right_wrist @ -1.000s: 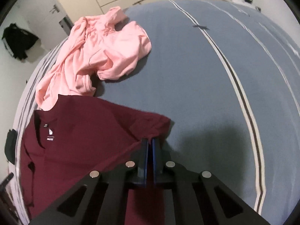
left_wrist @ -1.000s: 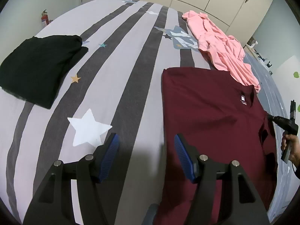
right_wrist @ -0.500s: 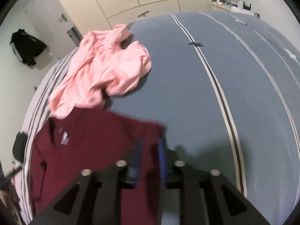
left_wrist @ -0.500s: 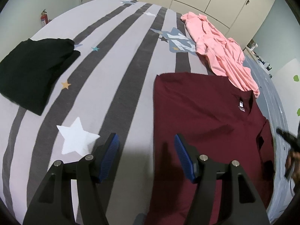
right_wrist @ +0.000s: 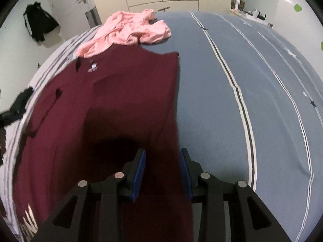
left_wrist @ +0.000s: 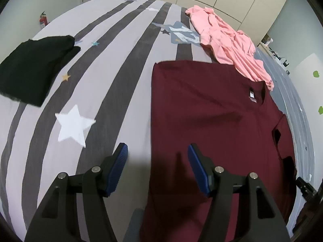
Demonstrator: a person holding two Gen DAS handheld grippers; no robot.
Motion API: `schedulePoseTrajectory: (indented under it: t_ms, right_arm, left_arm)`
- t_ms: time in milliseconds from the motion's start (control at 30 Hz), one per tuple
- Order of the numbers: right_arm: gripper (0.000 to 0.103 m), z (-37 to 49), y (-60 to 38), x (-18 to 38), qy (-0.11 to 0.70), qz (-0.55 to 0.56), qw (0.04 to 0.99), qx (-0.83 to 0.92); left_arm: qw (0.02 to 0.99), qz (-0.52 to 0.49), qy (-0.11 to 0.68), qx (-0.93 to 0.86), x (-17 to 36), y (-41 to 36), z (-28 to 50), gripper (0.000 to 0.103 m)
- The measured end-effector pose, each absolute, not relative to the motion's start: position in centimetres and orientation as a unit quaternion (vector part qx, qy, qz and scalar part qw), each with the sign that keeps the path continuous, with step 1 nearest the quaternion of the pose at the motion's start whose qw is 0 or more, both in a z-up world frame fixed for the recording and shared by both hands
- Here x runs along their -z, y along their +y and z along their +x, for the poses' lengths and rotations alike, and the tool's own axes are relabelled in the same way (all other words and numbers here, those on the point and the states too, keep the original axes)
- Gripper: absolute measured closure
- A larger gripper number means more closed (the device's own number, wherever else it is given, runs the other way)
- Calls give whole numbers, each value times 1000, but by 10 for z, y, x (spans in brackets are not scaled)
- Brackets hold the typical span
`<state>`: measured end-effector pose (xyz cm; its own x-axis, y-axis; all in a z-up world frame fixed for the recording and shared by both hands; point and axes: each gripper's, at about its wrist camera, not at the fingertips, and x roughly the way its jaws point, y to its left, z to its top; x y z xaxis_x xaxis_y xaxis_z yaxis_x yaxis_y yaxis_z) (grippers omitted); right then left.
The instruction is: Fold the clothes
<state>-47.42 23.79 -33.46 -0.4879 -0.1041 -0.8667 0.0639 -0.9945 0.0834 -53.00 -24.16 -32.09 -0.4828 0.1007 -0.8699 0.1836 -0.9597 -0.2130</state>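
Note:
A maroon T-shirt (left_wrist: 212, 111) lies flat on the bed, collar label facing up, its right sleeve folded in over the body. My left gripper (left_wrist: 157, 148) hangs open over the shirt's left edge near the hem, nothing between its blue pads. My right gripper (right_wrist: 162, 152) is open just above the maroon T-shirt (right_wrist: 121, 92) at its right edge; the cloth lies under the jaws and the pads do not press on it. A crumpled pink garment (left_wrist: 228, 38) lies beyond the collar, seen from the right wrist too as the pink garment (right_wrist: 129, 30).
A folded black garment (left_wrist: 34, 66) lies at the far left of the striped, star-printed cover (left_wrist: 121, 60). To the right of the shirt spreads a blue cover (right_wrist: 212, 80) with thin lines. Cupboards stand behind the bed, and a dark jacket (right_wrist: 38, 26) hangs on the wall.
My right gripper let go of the shirt's sleeve, opened, and drew back along the right edge toward the hem. My left gripper shifted slightly right toward the shirt's left edge.

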Motion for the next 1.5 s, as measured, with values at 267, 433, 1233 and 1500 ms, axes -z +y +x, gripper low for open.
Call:
schedulePoseTrajectory:
  t_ms: [267,433,1233,1500]
  right_arm:
    - [75,-481,236,357,12,504,14,863]
    - [95,-475,273,357,-26,514,-12,857]
    - [64,-670,293,333,-125,486,44,864]
    - [66,-718,272,365,-121,533,63,835]
  left_arm:
    - [39,511,144,847,322,-248,-518,44]
    - [47,507,150,847,321,-251,-516,44]
    - [47,499,141,854,325,-257,-560,44]
    - [39,497,119,858,330,-257,-623,44]
